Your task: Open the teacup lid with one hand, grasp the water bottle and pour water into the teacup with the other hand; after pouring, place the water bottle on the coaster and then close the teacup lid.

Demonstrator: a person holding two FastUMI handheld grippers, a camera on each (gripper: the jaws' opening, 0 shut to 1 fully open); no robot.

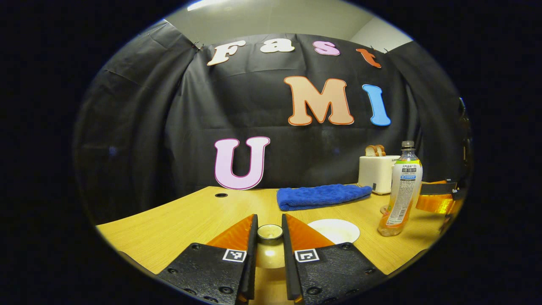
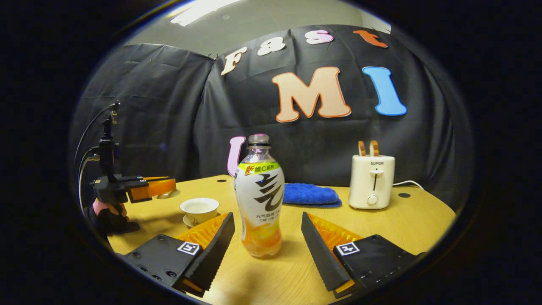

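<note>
Two steps overlap: left gripper (image 1: 269,237) jaws pinch the teacup lid (image 1: 269,232); right gripper (image 2: 266,235) jaws spread around the water bottle (image 2: 259,199). Next: close them.

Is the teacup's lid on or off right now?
Off. In the right gripper view the teacup stands open on the table, and the left gripper holds the lid pinched by its knob, raised beside the cup.

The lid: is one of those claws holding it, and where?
Yes. The left gripper is shut on the lid, pinching its knob, lifted off the teacup. The right gripper holds nothing.
</note>
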